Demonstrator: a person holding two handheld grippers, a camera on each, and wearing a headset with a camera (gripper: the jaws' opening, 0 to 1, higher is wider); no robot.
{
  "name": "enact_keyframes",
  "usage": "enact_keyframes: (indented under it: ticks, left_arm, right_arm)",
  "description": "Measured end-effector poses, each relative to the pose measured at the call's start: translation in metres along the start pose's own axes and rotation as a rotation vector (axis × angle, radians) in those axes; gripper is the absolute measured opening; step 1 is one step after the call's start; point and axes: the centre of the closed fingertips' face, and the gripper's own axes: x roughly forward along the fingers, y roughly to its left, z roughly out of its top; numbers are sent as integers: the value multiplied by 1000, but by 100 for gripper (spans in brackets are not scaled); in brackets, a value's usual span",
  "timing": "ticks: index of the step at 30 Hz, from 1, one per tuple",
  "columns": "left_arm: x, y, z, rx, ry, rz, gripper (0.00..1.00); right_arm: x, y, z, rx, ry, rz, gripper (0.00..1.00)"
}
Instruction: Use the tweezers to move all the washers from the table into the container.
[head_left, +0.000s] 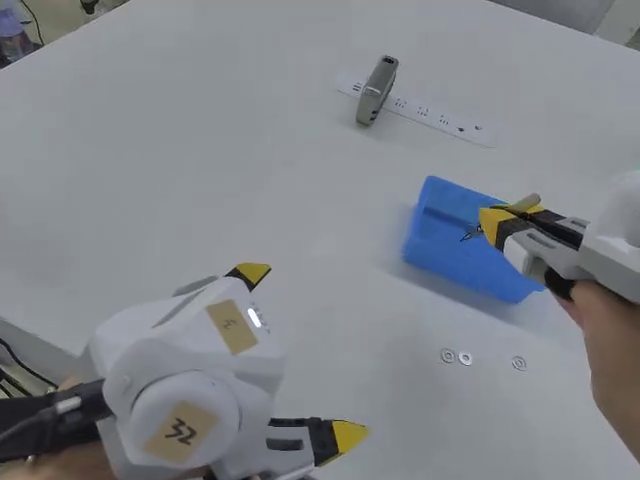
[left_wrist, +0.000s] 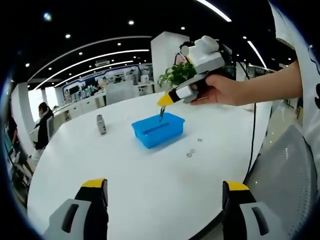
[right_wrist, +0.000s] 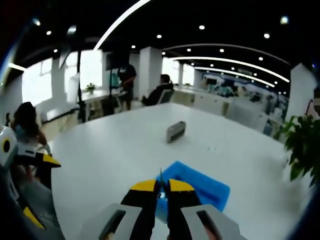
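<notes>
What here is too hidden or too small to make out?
Tip of the tweezers: too small in the head view to tell if it holds anything.
Floor of the container: partly hidden by the right gripper, head view; contents cannot be told.
Handle of the tweezers: covered by that gripper's jaws, right gripper view.

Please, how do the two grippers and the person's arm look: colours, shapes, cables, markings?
The left gripper and the right gripper both have bulky white bodies and dark jaws with yellow tips. The left one carries tan stickers with dark marks and a small white light. A black cable leaves it; a second cable hangs under the right arm. The person wears a white short sleeve.
</notes>
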Motion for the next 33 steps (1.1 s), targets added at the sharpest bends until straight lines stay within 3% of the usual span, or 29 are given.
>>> enact_keyframes:
  ticks: [5,11,17,24,33]
  left_arm:
    - [0,-1,0,6,1,-1,98]
    - [0,-1,0,9,3,-4,98]
    - [1,-1,-1,11,9,-1,98]
    - [0,0,-1,13,8,2,97]
    - [1,1,-3,15,14,6,97]
  right_arm:
    - [-22,10,-22,47,27,-8,3]
    - [-35,23,-51,91,76,-10,3]
    - [-34,27,-66,100,108,-8,3]
    - [-31,30,-84,58,162,-8,3]
    - [-30,28,-101,86,205,4,3]
